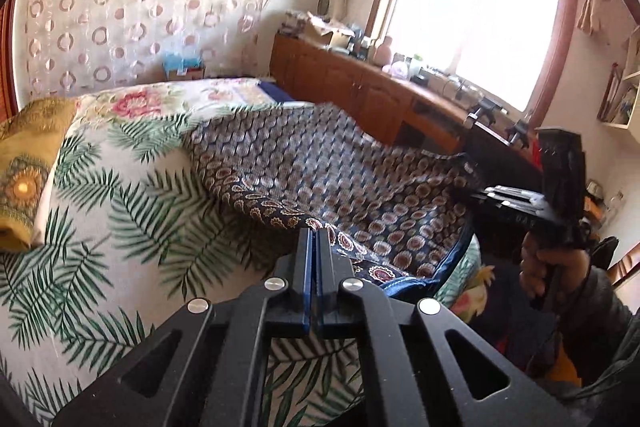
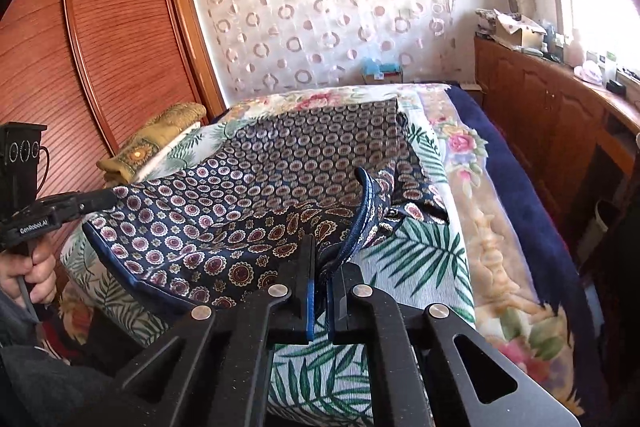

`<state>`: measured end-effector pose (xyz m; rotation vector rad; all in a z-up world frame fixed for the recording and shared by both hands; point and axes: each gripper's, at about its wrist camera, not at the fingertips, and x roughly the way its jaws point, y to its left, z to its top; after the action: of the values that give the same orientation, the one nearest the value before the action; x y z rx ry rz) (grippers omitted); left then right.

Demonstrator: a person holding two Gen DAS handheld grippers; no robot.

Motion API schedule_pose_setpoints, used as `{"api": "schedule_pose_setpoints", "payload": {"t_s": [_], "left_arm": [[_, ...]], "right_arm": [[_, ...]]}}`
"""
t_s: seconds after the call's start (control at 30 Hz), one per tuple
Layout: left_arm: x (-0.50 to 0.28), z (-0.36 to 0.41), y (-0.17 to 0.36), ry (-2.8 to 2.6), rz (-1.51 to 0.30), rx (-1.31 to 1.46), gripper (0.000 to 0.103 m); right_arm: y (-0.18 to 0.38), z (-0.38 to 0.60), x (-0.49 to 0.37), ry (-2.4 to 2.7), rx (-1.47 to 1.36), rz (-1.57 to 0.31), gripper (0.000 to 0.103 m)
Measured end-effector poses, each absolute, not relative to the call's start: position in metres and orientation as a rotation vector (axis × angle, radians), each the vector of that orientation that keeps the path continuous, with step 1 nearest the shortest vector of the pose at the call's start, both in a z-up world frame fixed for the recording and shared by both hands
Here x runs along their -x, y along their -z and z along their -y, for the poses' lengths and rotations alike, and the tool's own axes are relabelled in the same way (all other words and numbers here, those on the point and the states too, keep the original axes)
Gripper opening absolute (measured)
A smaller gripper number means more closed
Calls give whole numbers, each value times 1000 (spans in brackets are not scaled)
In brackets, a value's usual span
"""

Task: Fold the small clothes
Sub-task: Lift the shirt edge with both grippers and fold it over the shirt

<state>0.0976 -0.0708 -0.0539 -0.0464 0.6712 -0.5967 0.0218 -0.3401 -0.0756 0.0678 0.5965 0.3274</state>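
Note:
A dark blue garment with a paisley and medallion print lies spread over the palm-leaf bedcover. It also shows in the right wrist view. My left gripper is shut on the garment's near edge; in the right wrist view it pinches the garment's left corner. My right gripper is shut on the blue-trimmed waistband, which stands up in a fold. In the left wrist view the right gripper holds the garment's right end.
A yellow-green cushion lies at the bed's left side. A wooden cabinet with clutter on top runs under the window. A wooden wardrobe stands left of the bed. A floral blanket covers the bed's right side.

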Motion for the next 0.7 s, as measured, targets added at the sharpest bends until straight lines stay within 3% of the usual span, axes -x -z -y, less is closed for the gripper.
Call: {"api": "schedule_pose_setpoints", "payload": {"t_s": [0.37, 0.7], "left_arm": [[-169, 59, 23, 534, -605, 102, 2], [-237, 47, 39, 458, -649, 139, 2]], "right_arm": [[30, 337, -77, -317, -54, -497, 3], [37, 315, -156, -313, 0, -522, 3]]}}
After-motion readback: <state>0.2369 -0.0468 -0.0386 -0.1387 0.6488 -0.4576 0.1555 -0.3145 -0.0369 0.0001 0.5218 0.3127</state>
